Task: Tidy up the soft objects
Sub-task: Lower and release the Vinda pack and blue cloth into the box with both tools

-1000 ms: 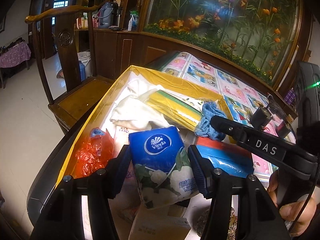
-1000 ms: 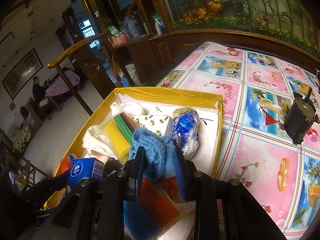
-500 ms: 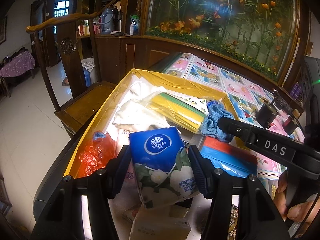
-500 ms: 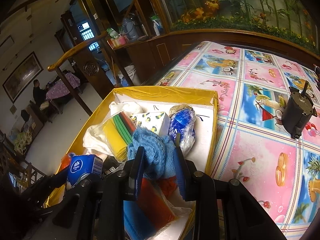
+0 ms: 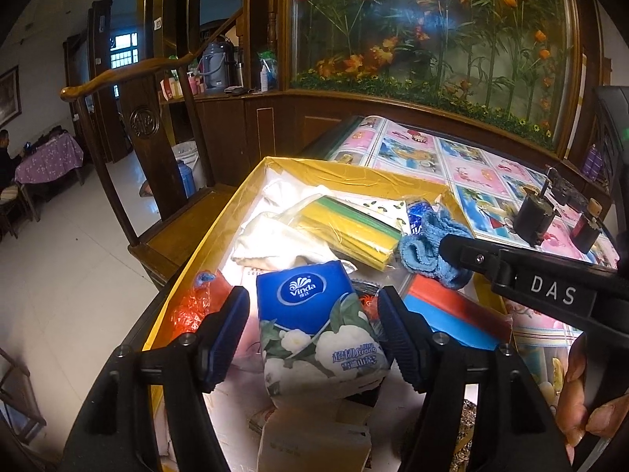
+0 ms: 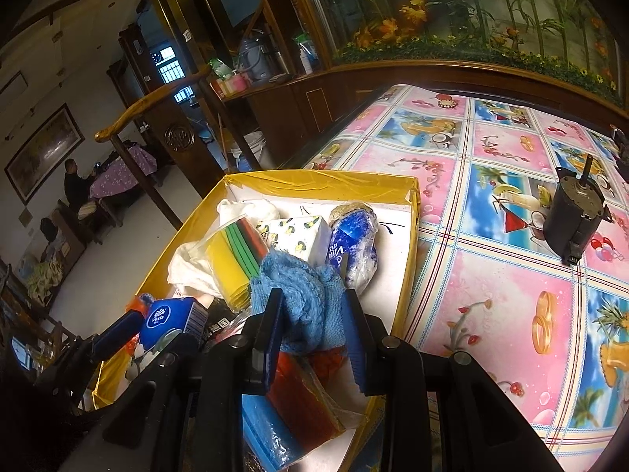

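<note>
My left tool (image 5: 314, 332) has just been opening, its pads now standing clear on both sides of the blue tissue pack (image 5: 314, 326), which sits between them at the near end of the yellow-lined box (image 5: 346, 175). My right tool (image 6: 312, 314) is clamped narrow on the blue knitted cloth (image 6: 302, 287), held over the red-and-blue sponge pack (image 6: 291, 405) inside the same box. Farther in lie the yellow-green cloth bundle (image 6: 232, 255), a white cloth (image 5: 275, 232), a patterned tissue pack (image 6: 298, 236) and a blue-white bag (image 6: 354, 244); a black motor (image 6: 576, 212) stands on the table (image 6: 511, 299) beyond.
</note>
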`<state>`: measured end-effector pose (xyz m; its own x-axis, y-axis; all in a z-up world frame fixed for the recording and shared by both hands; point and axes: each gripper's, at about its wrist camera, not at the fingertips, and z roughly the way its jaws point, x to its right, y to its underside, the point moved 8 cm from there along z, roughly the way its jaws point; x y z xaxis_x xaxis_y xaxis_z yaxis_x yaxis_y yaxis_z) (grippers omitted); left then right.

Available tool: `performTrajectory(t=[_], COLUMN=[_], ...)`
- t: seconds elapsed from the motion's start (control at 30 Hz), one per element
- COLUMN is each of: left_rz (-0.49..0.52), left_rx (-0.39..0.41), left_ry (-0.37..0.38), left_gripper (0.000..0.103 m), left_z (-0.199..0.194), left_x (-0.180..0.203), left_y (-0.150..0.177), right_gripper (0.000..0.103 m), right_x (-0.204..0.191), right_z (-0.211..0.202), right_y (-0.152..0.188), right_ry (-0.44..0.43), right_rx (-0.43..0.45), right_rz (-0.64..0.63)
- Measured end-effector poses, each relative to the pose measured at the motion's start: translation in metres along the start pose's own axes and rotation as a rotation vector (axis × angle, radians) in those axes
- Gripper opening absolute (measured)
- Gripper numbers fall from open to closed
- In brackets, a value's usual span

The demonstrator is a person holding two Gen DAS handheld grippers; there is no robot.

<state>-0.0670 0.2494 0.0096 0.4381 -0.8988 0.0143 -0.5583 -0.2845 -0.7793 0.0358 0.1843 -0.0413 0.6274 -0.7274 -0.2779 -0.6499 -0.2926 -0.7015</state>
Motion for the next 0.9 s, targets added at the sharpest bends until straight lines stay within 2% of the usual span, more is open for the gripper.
performTrajectory(t=[0.5,0.63,0.9], left_rz=[0.025,0.028,0.046], left_rx=[0.014,0.015,0.028], left_ry=[-0.018,-0.021,-0.031], left_gripper=[0.069,0.076,0.081], left_z=[-0.004,-0.004,-0.007], left_x=[0.003,0.004,0.006], left_y=[0.001,0.003,0.005], right_gripper=[0.032,0.034,0.037], right_x=[-0.003,-0.005,-0.004], right_z=[-0.003,-0.005,-0.014], right_y=[0.007,0.009,0.009], right_ry=[0.001,-0.002,-0.006], right_rx=[-0.001,-0.002,0.011], right_rz=[-0.007,-0.014,-0.019])
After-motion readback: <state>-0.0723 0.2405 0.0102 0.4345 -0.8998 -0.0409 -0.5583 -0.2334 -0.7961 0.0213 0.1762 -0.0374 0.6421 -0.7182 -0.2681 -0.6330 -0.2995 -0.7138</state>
